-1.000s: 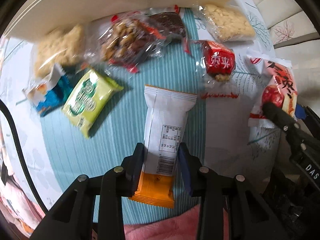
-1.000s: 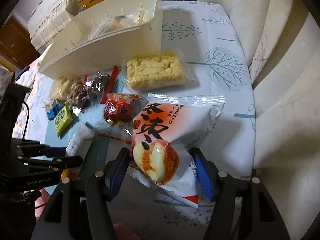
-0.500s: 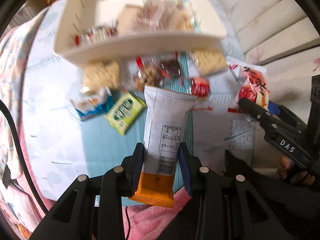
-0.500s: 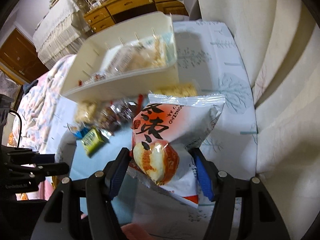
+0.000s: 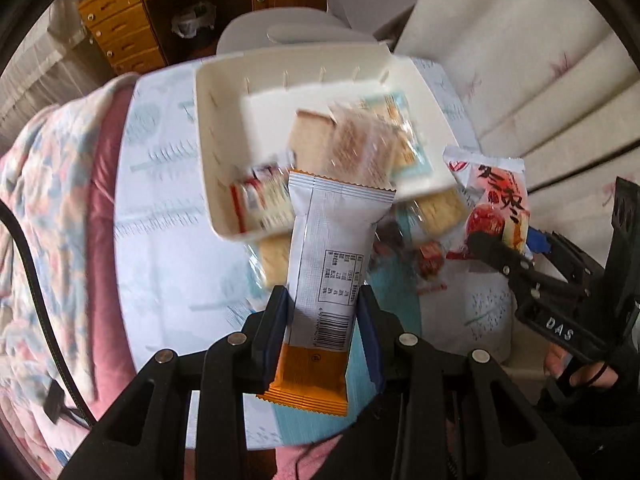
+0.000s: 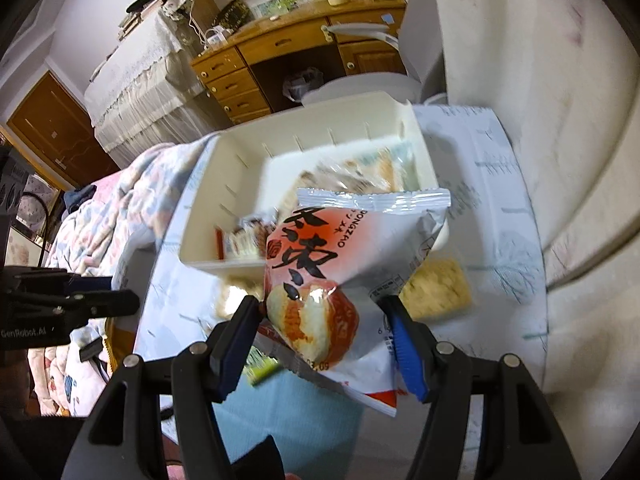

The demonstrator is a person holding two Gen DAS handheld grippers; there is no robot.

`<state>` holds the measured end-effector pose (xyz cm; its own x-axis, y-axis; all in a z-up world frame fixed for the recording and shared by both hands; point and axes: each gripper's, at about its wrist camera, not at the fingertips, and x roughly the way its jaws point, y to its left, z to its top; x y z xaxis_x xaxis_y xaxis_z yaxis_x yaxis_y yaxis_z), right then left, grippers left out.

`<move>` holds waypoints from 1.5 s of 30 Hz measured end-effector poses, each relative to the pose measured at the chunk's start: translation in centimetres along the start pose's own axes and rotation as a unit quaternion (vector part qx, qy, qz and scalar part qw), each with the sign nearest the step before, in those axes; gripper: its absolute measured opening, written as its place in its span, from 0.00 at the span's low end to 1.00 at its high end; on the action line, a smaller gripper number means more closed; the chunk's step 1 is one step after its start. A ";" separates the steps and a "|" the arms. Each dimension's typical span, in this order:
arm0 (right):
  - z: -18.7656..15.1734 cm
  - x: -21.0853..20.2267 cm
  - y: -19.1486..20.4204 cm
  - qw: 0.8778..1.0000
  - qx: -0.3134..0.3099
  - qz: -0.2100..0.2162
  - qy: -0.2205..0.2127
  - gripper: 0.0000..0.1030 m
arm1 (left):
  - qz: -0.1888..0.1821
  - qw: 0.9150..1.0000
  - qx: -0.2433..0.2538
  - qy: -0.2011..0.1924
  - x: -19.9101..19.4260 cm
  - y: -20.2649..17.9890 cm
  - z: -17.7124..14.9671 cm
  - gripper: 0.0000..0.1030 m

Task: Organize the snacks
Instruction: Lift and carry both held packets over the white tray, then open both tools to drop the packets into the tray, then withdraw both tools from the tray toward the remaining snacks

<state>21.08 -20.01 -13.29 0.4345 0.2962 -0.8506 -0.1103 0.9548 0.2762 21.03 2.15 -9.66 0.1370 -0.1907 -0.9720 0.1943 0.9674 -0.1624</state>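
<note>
My left gripper [image 5: 322, 312] is shut on a white and orange snack bar [image 5: 332, 264] and holds it in the air before the cream bin [image 5: 216, 184]. My right gripper [image 6: 320, 320] is shut on a white and red snack bag [image 6: 340, 264], also lifted above the table; the bag also shows in the left wrist view [image 5: 496, 204]. The cream bin [image 6: 248, 184] holds several wrapped snacks [image 5: 360, 144]. Loose snacks lie on the table below the bin, partly hidden, among them a yellow cracker pack [image 6: 436, 288] and a small red pack [image 5: 430, 258].
The table wears a white tree-print cloth [image 6: 508, 240] with a teal mat [image 5: 400, 300] in front. A cream sofa [image 6: 560, 120] stands at the right, a floral quilt [image 5: 48, 200] at the left. A wooden desk [image 6: 300, 48] and grey chair [image 5: 288, 32] stand behind.
Both grippers have risen from the table with their snacks held. The view now looks down into the bin from above. The loose snacks stay on the table.
</note>
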 end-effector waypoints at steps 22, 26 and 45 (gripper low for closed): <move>5.3 7.2 5.6 0.997 0.054 0.030 -0.035 0.64 | -0.050 0.993 -0.027 -0.102 3.5 8.2 10.6 0.35; 5.6 8.0 5.5 0.996 0.070 0.039 -0.041 0.64 | -0.048 0.993 -0.032 -0.105 4.4 8.8 11.3 0.55; 3.6 5.3 3.7 0.994 0.092 0.033 -0.047 0.79 | -0.021 0.994 -0.026 -0.108 2.7 6.6 7.8 0.64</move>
<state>26.24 -14.96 -15.17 0.5136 0.3464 -0.7850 0.0208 0.9096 0.4151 30.24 6.71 -12.08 0.3358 -0.2567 -0.9063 0.1544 0.9641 -0.2159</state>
